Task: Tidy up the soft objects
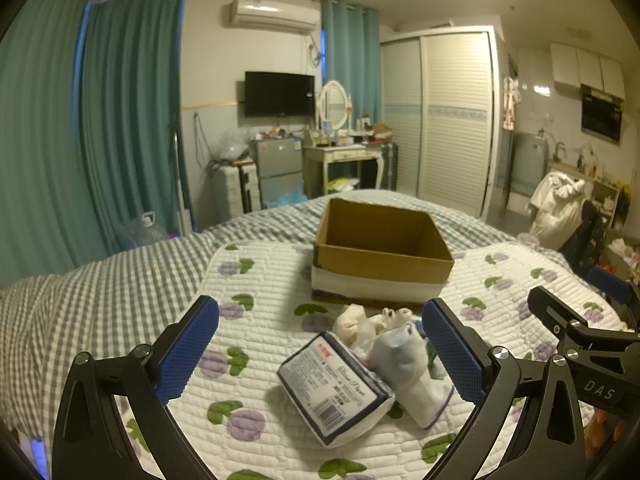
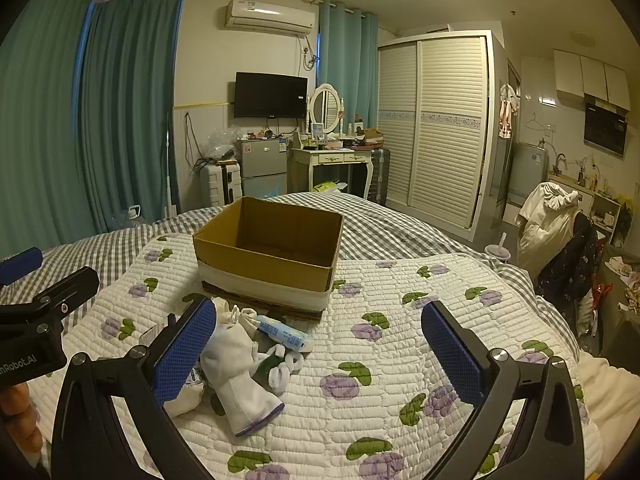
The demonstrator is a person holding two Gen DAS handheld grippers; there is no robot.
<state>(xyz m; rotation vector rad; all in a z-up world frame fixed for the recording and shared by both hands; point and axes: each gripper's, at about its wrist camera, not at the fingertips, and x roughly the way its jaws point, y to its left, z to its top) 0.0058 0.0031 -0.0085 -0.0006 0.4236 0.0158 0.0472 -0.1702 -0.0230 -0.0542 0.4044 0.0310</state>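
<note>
An open, empty cardboard box (image 1: pixel 384 248) stands on a white quilt with purple flowers (image 1: pixel 256 360); it also shows in the right wrist view (image 2: pixel 268 252). In front of it lies a heap of soft things: a tissue pack (image 1: pixel 334 388), a white sock (image 1: pixel 408 372) and a cream cloth bundle (image 1: pixel 352 322). The right wrist view shows the sock (image 2: pixel 240 380), a blue-white tube (image 2: pixel 284 334) and small white pieces (image 2: pixel 282 372). My left gripper (image 1: pixel 320 348) is open above the tissue pack and sock. My right gripper (image 2: pixel 318 354) is open, its left finger beside the sock.
The quilt (image 2: pixel 400 340) lies on a grey checked bedspread (image 1: pixel 100 300). My right gripper's body (image 1: pixel 580 332) shows at the right of the left wrist view, my left one's (image 2: pixel 36 320) at the left of the right wrist view. Furniture stands beyond the bed.
</note>
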